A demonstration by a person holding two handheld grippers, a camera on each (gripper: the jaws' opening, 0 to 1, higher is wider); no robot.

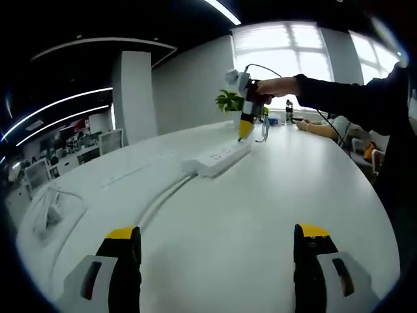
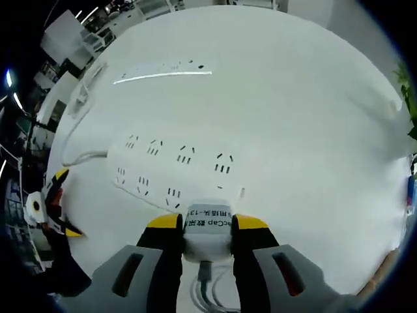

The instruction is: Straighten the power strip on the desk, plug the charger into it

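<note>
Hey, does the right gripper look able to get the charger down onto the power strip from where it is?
Probably yes. The right gripper holds the charger just over the near edge of the power strip, and nothing lies between them.

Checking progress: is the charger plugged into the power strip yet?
Not yet. The right tongs hold the charger just above the power strip, whose sockets look empty.

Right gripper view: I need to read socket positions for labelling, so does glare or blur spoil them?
Right gripper view: power strip sharp, slots readable, one glare streak on the desk beyond it; left gripper view: bright window behind, strip small.
</note>
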